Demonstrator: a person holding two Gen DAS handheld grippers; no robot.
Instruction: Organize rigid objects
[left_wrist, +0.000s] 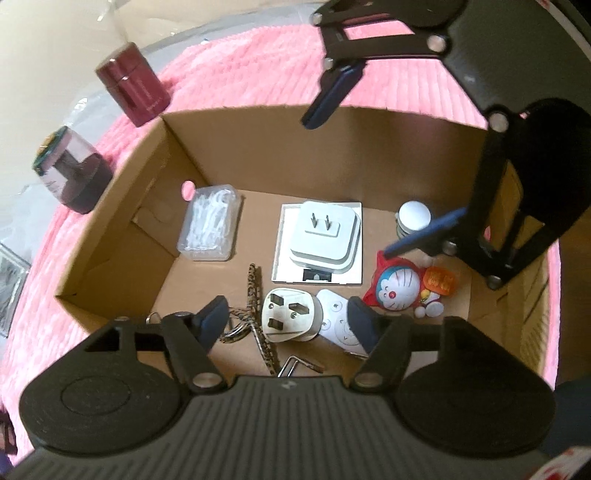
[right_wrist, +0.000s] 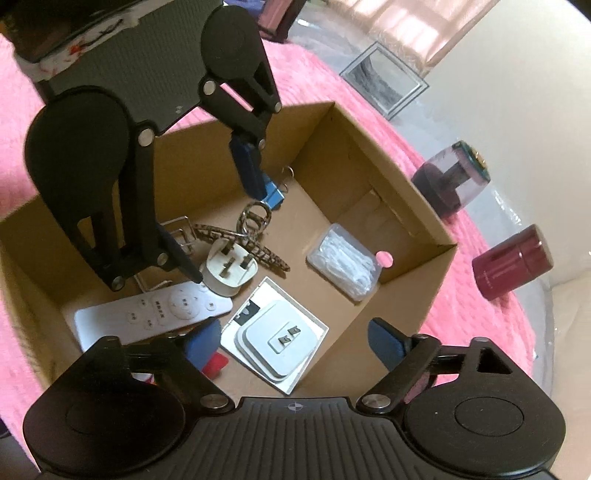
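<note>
Both claws released, empty, above cardboard box (left_wrist: 236, 147). Left claw (left_wrist: 286, 317) over white plug (left_wrist: 290, 314); right claw (right_wrist: 295, 339) over charger (right_wrist: 277, 343). Risk: claws collide; maroon jar (left_wrist: 133, 88) outside box gets missed.

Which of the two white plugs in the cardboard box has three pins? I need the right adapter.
The rounded cream-white plug beside the white remote has three pins; the square white plug on its flat white card shows only two.

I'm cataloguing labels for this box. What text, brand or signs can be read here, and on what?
No text reads clearly.
Remote control: small button markings, too blurred to read.
Orange tag by the cartoon cat figure: printed characters, illegible.
Maroon jar: faint print on its side, too small.
Grey gripper body: a crosshair mark only.
</note>
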